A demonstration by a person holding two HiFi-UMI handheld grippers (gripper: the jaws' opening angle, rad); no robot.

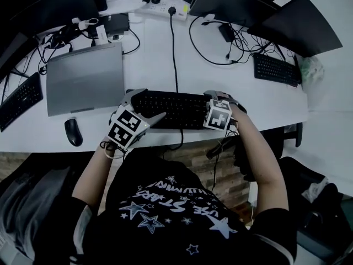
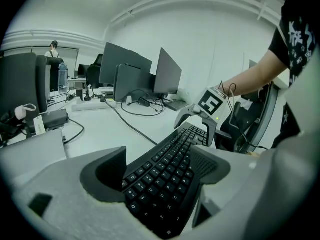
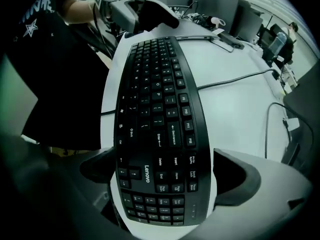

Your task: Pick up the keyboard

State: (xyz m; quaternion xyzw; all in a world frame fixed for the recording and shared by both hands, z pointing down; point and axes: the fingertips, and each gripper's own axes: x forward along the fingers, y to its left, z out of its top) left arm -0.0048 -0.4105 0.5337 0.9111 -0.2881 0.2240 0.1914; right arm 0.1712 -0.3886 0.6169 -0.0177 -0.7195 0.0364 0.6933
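A black curved keyboard (image 1: pixel 176 109) (image 2: pixel 170 174) (image 3: pixel 155 109) lies flat on the white desk (image 1: pixel 220 76), close to its front edge. My left gripper (image 1: pixel 150 105) (image 2: pixel 157 171) reaches over the keyboard's left end, jaws spread wide, one on each side of it. Over the right end, my right gripper (image 1: pixel 223 101) (image 3: pixel 157 176) points straight down, its jaws wide and straddling the number pad; a strip of desk shows between one jaw and the keyboard. The right gripper (image 2: pixel 197 124) also shows at the keyboard's far end in the left gripper view.
A closed grey laptop (image 1: pixel 85 79) and a black mouse (image 1: pixel 73 131) lie left of the keyboard. Its cable (image 1: pixel 175 54) runs back to a power strip (image 1: pixel 165 7). Other keyboards (image 1: pixel 19 98) (image 1: pixel 276 69) and monitors (image 1: pixel 242 4) stand at the sides and back.
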